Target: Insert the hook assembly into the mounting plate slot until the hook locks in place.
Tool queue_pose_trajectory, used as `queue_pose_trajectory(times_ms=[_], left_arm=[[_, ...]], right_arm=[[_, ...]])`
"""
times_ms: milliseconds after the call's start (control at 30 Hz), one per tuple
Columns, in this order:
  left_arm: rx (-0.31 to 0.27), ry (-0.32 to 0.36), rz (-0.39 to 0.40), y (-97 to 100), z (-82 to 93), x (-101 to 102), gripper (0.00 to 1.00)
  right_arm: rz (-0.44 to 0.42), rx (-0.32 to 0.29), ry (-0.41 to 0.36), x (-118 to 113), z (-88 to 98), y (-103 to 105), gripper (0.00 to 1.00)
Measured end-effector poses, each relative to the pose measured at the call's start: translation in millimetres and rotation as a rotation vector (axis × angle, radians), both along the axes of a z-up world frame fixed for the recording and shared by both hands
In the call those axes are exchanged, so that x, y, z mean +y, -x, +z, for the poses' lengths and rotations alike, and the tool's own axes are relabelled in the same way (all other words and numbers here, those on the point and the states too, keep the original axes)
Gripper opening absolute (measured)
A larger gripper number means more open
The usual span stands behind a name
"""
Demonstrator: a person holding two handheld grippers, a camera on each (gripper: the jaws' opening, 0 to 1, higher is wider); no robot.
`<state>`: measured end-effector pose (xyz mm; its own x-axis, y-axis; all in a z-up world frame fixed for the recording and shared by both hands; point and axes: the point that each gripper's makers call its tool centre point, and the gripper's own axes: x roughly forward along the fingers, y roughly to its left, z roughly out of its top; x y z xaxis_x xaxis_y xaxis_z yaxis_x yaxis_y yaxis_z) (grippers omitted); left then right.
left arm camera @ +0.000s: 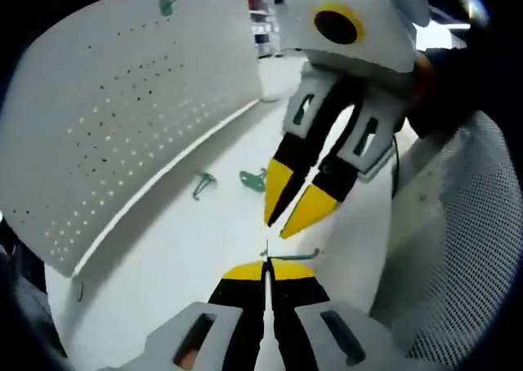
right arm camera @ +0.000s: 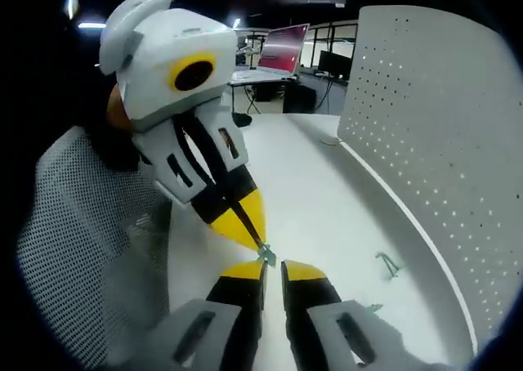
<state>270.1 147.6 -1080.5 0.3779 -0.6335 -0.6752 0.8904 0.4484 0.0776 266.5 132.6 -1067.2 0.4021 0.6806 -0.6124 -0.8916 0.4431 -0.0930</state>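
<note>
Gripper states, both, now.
Left gripper: shut on the small green wire hook.
Right gripper: jaws slightly apart, open, tips at the same hook, holding nothing.

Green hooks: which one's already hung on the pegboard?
The hook near the top edge of the perforated pegboard in the left gripper view. The other two lie loose on the white table.

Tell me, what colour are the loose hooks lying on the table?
Green; the hooks show best in the left gripper view.
</note>
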Motion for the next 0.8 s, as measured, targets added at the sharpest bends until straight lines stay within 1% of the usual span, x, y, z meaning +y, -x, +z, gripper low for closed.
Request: queue_pose_trajectory(times_ms=[100,200,267,367,400,433,533,600,700,800], left_arm=[[0.038,0.06,0.089,-8.8,3.8,7,0.01],[0.063,0.108,0.157,-15.1,7.3,12,0.01],[0.088,0.152,0.198,-18.0,9.9,14,0.01],[0.147,0.227,0.264,-21.8,11.8,17,0.01],[0.154,0.238,0.269,-22.1,12.3,17,0.01],[0.17,0.27,0.287,-23.5,14.3,17,0.01],[0.209,0.33,0.327,-25.8,16.8,19,0.01],[0.232,0.359,0.334,-25.5,18.2,17,0.01],[0.258,0.388,0.338,-24.3,19.2,15,0.01],[0.287,0.421,0.345,-22.7,21.4,11,0.01]], right_arm=[[-0.016,-0.014,-0.025,0,6.1,-3,0.06],[-0.019,-0.025,-0.044,3,10.3,-4,0.06],[-0.015,-0.032,-0.056,5,13.0,-3,0.07],[-0.008,-0.046,-0.068,10,17.2,-2,0.08],[-0.005,-0.048,-0.071,11,18.2,-2,0.08],[-0.004,-0.051,-0.071,12,18.5,-2,0.09],[-0.002,-0.064,-0.059,14,17.8,-2,0.1],[-0.006,-0.07,-0.056,14,17.8,-4,0.1],[-0.019,-0.099,-0.054,14,21.1,-8,0.1],[-0.024,-0.11,-0.04,13,19.9,-10,0.09]])
